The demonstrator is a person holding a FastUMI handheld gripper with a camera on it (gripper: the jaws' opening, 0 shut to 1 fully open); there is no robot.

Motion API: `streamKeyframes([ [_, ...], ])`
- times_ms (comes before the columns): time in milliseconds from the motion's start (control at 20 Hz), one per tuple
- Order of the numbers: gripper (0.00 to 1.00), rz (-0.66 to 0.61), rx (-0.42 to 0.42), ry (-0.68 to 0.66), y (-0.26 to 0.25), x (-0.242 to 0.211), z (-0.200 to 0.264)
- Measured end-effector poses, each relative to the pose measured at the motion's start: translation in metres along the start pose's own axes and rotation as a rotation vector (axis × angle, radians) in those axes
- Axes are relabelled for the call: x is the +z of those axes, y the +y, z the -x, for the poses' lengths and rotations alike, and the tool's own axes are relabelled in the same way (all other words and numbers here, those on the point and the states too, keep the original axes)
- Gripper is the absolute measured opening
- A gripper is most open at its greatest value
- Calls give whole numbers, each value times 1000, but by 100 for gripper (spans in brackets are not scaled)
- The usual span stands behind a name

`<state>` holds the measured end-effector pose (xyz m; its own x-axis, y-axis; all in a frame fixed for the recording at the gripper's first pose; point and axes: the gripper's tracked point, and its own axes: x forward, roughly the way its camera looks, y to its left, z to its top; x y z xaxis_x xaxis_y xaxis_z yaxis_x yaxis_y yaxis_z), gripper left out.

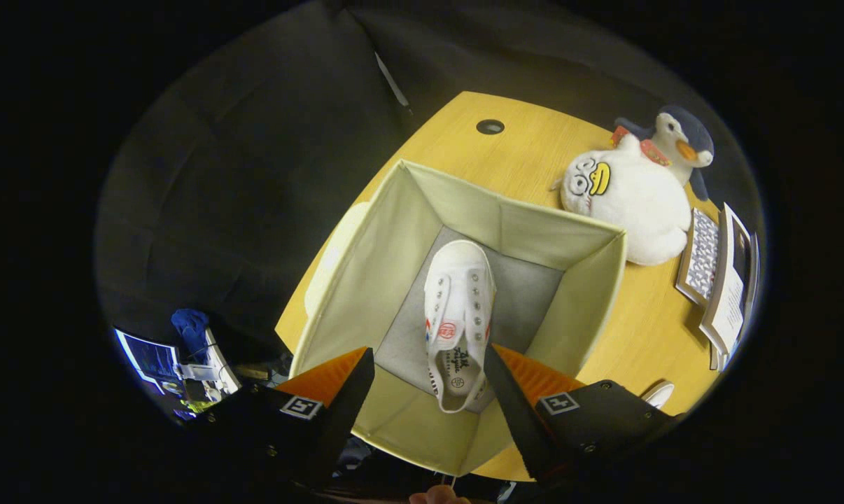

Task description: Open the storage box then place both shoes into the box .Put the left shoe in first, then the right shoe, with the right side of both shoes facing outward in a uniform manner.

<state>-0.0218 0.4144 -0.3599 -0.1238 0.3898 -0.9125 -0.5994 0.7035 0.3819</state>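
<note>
1. Gripper [429, 381] fingers stand wide apart over the open pale fabric storage box [590, 294], holding nothing; the heel of the white canvas lace-up shoe [458, 308] shows between them, untouched.
2. That shoe lies on the box's grey floor, toe pointing away from the fingers, left of centre; which side faces outward I cannot tell.
3. One shoe appears placed; the next needs the free floor strip to its right, set down parallel.
4. Lift straight up, clear of the soft walls.
5. Beyond, on the wooden table [534, 147], sit a white plush duck [632, 203] and a dark plush penguin [681, 140].
</note>
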Motion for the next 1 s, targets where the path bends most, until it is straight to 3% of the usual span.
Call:
streamKeyframes([
  [250,97,-28,41,-87,-11,-4,64],
  [700,97,-195,0,-168,-107,-76,145],
  [1000,97,-274,-99,-156,-185,-153,164],
])
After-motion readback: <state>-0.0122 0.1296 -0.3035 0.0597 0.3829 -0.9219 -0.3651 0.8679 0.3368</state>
